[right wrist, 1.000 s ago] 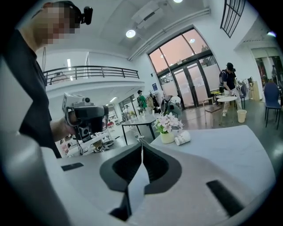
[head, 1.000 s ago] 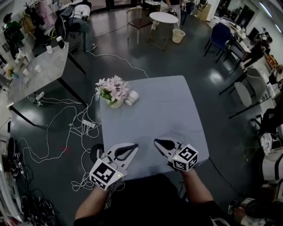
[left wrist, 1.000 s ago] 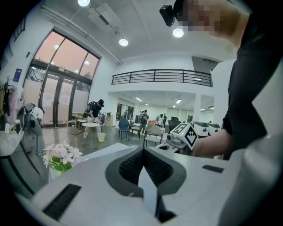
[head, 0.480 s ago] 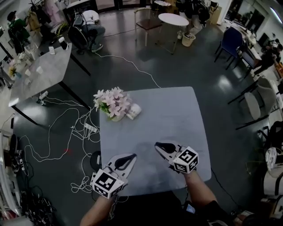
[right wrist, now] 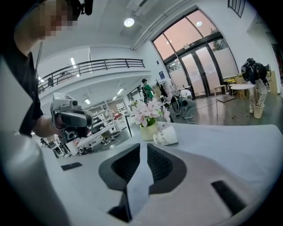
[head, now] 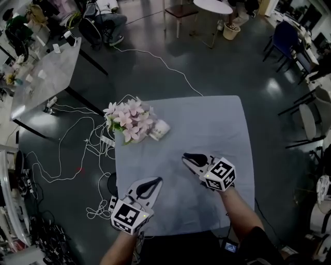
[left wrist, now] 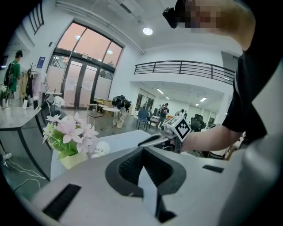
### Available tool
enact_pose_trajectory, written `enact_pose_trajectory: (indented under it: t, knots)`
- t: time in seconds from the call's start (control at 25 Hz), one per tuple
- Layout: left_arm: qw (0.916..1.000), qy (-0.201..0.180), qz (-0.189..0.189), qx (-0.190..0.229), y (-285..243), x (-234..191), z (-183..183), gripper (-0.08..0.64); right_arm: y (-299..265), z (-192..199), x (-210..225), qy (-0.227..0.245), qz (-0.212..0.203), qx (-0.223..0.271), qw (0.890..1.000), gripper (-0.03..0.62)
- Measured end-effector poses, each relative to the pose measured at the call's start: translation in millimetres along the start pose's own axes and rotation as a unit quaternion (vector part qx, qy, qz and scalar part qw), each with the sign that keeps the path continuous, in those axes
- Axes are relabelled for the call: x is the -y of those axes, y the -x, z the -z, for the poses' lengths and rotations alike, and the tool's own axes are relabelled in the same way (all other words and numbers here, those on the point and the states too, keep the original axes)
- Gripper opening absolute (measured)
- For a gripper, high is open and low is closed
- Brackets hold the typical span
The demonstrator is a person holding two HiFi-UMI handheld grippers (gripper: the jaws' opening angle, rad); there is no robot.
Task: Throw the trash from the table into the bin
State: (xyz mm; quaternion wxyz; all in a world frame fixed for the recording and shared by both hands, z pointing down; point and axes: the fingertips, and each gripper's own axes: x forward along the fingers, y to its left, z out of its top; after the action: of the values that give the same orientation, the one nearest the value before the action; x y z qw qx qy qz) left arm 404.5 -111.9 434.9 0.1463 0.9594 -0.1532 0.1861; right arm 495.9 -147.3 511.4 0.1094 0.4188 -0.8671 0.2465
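Note:
A white paper cup [head: 161,129] lies on its side on the grey table [head: 207,119], touching a pot of pink flowers [head: 126,120]. Both grippers hover over the table's near half, apart from the cup. My left gripper [head: 157,180] is shut with nothing in it. My right gripper [head: 185,156] is also shut and empty. The left gripper view shows the cup [left wrist: 102,148] beyond its joined jaws, with the right gripper [left wrist: 152,140] off to the right. From the right gripper view the cup [right wrist: 166,136] lies ahead. A pale bin [head: 231,31] stands far off beside a round table.
Cables [head: 77,150] sprawl over the floor left of the table. A long grey table [head: 44,77] stands at the far left, chairs [head: 310,116] at the right. A round white table [head: 216,7] and seated people are at the back of the hall.
Both grippers have moved forward and lower over the table, nearer the cup, jaws still shut. The view has shifted so the table sits closer.

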Motion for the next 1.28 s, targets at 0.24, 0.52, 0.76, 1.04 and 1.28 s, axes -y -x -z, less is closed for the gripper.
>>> enact_pose_trajectory:
  t: [0.24,0.52,0.76,1.04,1.28]
  knots:
    - [0.9995,0.028,-0.015,-0.004,-17,-24,11,0.012,-42,2,37,0.025,-0.024,-0.039,0.999,0.083]
    - [0.9975,0.069,-0.015,-0.004,-29,-41,25,0.012,-89,0,74,0.041,-0.031,-0.06,0.997,0.214]
    - [0.9964,0.083,-0.014,0.007,-34,-55,42,0.012,-122,-5,93,0.07,-0.053,-0.064,0.994,0.31]
    - [0.995,0.096,-0.026,-0.001,-18,-59,59,0.012,-150,16,92,0.065,-0.068,-0.089,0.992,0.309]
    - [0.9939,0.103,-0.039,-0.005,-4,-57,61,0.012,-142,21,77,0.1,-0.06,-0.083,0.99,0.034]
